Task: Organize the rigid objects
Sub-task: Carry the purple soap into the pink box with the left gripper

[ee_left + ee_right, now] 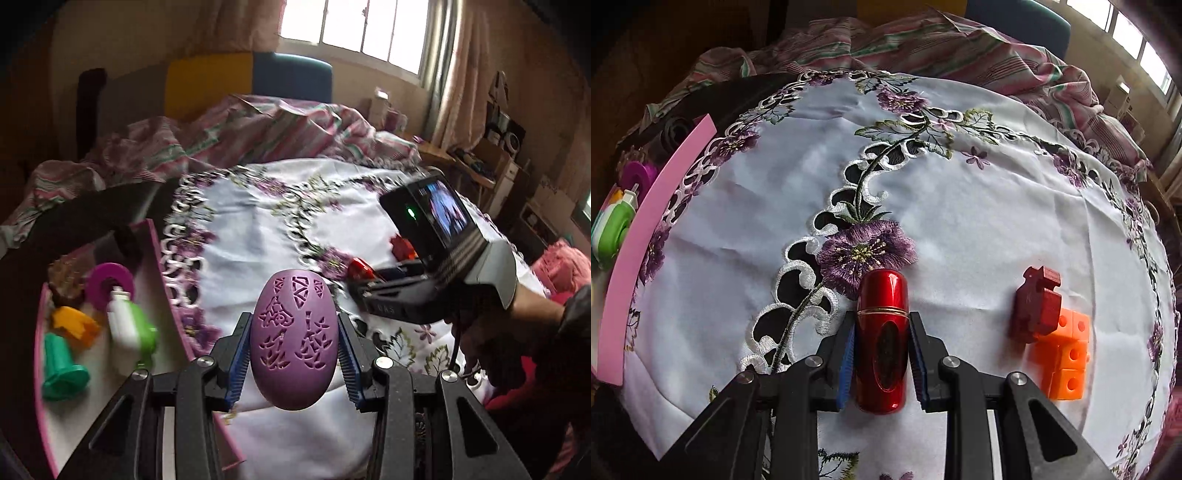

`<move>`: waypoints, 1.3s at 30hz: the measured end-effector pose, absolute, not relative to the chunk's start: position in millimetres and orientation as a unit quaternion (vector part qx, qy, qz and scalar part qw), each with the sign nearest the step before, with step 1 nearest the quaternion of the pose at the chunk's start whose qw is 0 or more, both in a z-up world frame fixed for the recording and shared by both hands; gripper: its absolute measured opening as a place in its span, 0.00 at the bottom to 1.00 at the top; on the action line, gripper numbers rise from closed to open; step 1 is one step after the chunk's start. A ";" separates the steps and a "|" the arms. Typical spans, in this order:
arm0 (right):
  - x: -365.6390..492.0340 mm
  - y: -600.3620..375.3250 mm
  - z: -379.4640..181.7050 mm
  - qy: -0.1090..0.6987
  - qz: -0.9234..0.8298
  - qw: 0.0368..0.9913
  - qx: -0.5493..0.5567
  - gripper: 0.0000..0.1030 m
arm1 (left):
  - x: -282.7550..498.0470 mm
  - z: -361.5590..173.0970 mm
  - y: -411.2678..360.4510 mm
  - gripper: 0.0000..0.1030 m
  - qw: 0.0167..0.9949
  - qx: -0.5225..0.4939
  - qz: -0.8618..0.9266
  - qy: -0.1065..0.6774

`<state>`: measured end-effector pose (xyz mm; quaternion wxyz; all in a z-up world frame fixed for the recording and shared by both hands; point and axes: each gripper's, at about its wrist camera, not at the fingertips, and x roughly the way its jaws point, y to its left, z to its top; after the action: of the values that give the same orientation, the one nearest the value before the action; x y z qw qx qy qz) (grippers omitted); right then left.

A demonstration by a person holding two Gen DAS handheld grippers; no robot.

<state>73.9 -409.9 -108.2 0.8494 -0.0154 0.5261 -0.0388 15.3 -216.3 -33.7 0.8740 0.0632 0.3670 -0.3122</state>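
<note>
A purple egg [293, 339] with cut-out patterns hangs above the white embroidered tablecloth [258, 229], and my left gripper [294, 321] is shut on it with both blue pads against its sides. It is just right of the pink tray [155, 258]. My right gripper [882, 321] is shut on a glossy red capsule [882, 295] low over the cloth; whether the capsule touches the cloth I cannot tell. In the left wrist view the right gripper [364, 275] shows at the right, held by a hand [480, 332], with the red capsule [360, 267] at its tips.
The tray holds a green cone [61, 369], an orange piece [74, 325], a white and green bottle [129, 332], a purple ring [110, 284] and a brown object [66, 280]. A dark red wooden piece [1036, 306] and joined orange cubes [1063, 354] lie right of the capsule. Crumpled striped bedding [240, 129] lies behind.
</note>
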 end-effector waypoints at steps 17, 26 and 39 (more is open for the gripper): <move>72.2 -408.7 -107.9 0.522 -0.040 0.851 -0.028 0.25 | 26.6 -28.5 -160.9 0.43 0.893 0.026 -0.252 0.372; 71.9 -409.8 -107.9 0.521 -0.038 0.852 -0.029 0.25 | 33.2 -34.5 -135.9 0.43 0.897 0.017 -0.221 0.384; 71.7 -408.3 -108.1 0.521 -0.039 0.852 -0.036 0.25 | 37.6 -64.7 -73.6 0.43 0.895 0.010 -0.150 0.419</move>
<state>71.7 -408.3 -108.1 0.8520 -0.0363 0.5208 -0.0395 37.6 -73.6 -64.7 0.8955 0.0103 0.4189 -0.1503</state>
